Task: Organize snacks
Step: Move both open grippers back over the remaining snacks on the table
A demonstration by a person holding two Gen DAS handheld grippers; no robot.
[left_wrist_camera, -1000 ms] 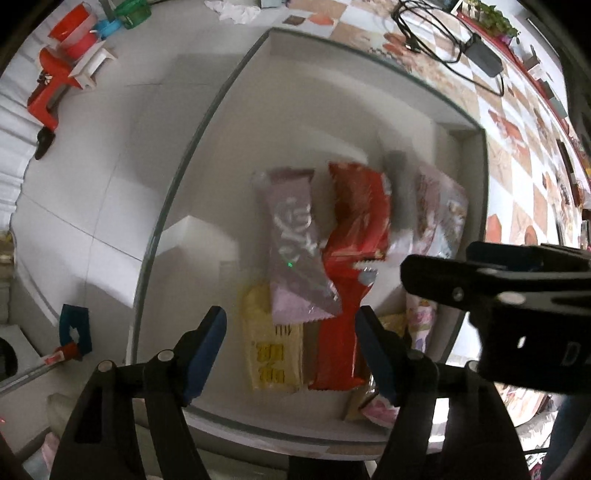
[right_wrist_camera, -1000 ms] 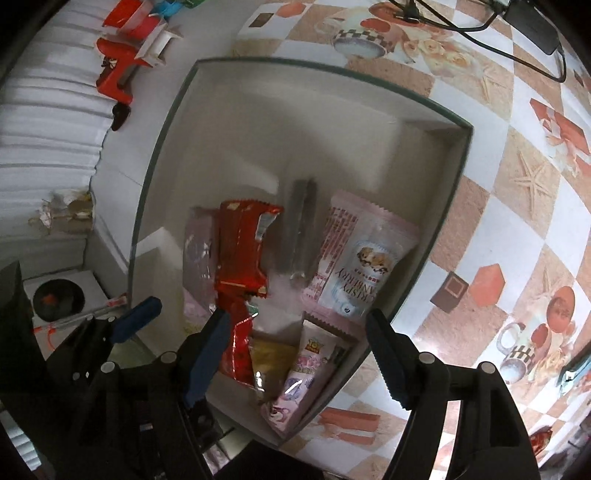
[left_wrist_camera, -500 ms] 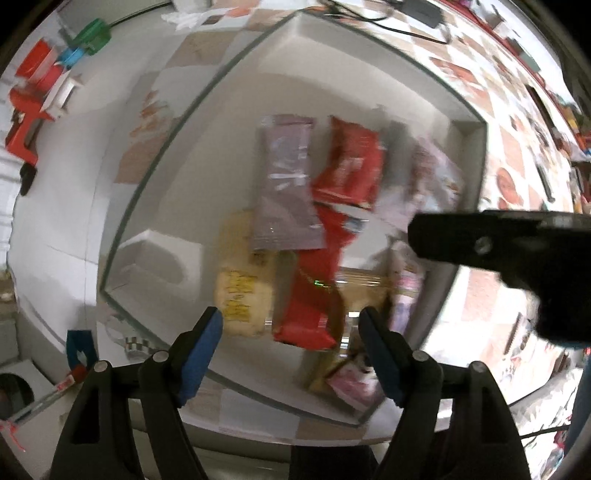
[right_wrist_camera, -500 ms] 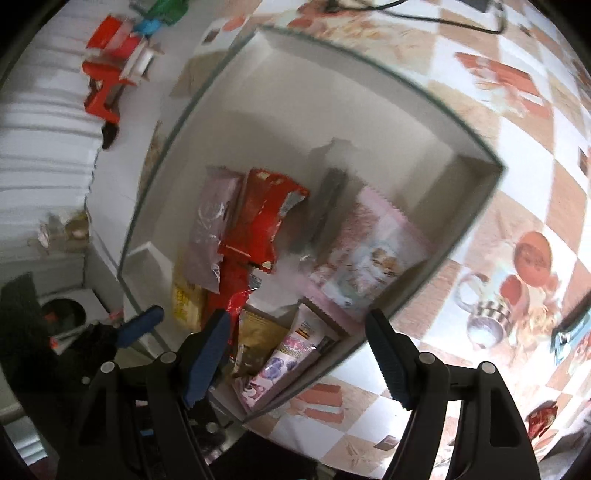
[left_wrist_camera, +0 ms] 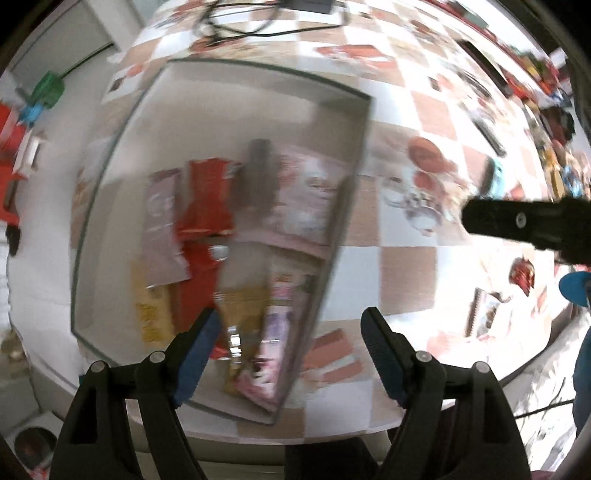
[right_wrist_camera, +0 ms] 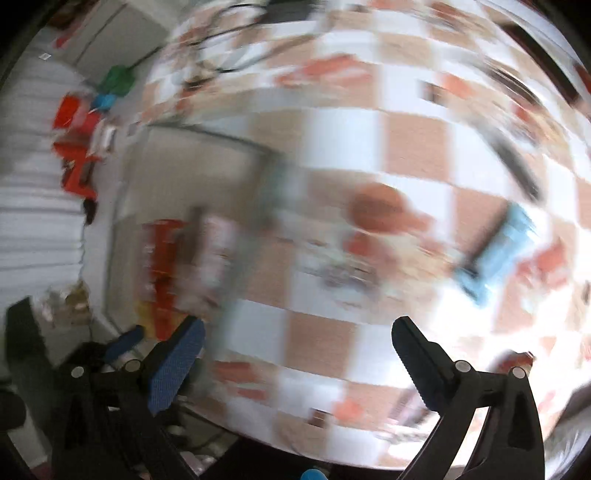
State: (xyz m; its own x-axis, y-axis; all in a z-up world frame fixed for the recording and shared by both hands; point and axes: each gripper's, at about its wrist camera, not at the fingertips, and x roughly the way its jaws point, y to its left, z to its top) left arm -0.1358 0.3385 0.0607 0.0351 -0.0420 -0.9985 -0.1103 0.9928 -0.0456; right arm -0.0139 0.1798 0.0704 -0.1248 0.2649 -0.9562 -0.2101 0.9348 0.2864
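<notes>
A white tray (left_wrist_camera: 240, 110) holds several snack packets: a red one (left_wrist_camera: 207, 199), a mauve one (left_wrist_camera: 162, 229), a pink one (left_wrist_camera: 306, 199), a yellow one (left_wrist_camera: 151, 314) and a dark bar (left_wrist_camera: 258, 173). My left gripper (left_wrist_camera: 291, 332) is open over the tray's right rim, with nothing between its fingers. My right gripper (right_wrist_camera: 297, 328) hangs over the checked tablecloth (right_wrist_camera: 325, 347), right of the tray (right_wrist_camera: 192, 166); its jaws are opening and hold nothing. A light blue packet (right_wrist_camera: 498, 251) lies on the cloth further right. The right wrist view is heavily blurred.
Black cables (left_wrist_camera: 236, 26) lie beyond the tray. A red tool (left_wrist_camera: 11, 147) and a green object (left_wrist_camera: 46, 88) sit far left. A few loose packets (left_wrist_camera: 522, 277) lie at the cloth's right. The right gripper's black body (left_wrist_camera: 517, 221) juts in from the right. The table's rounded edge runs along the bottom.
Both grippers have swung to the right: the tray slid leftwards in both views and the checked cloth now fills the right wrist view. The right jaws stand wider apart.
</notes>
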